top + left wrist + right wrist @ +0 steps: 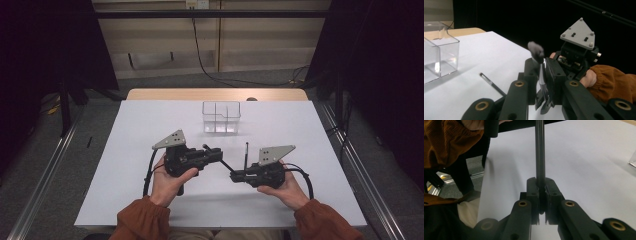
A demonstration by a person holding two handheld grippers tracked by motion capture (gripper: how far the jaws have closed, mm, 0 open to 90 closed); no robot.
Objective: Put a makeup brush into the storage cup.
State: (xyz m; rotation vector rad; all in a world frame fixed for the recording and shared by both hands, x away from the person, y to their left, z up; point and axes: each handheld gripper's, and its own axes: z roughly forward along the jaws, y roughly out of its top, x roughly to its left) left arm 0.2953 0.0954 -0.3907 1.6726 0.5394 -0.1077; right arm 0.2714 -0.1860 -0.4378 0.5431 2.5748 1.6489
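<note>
**Brush Held Between Two Tools Above the Worktop**

As seen from the high view, the white worktop (150, 200) is occupied at its near half by two hand-held tools, and the scene is described here from left to right.

At the left, the left tool (218, 155) is held in the person's left hand (167, 182), with a grey three-cornered plate on top. In the left gripper view, its jaws are seen drawn together on a thin make-up brush (541, 72). The silver ferrule is clamped between the pads, and the dark bristle tuft is seen standing above them.

Between the two tools, the thin black handle of that brush is seen in the high view as a slanted line bridging the gap.

At the right, the right tool (235, 176) is held in the person's right hand (285, 189). In the right gripper view, its jaws are pressed together on the dark handle, which rises straight up from between the pads. The brush is thus gripped at both ends and kept off the worktop.

A second slim brush (246, 152) is laid flat on the worktop just beyond the tools. Farther back, near the centre, a clear plastic box (221, 117) with inner dividers is stood on the worktop, well apart from both tools.
</note>
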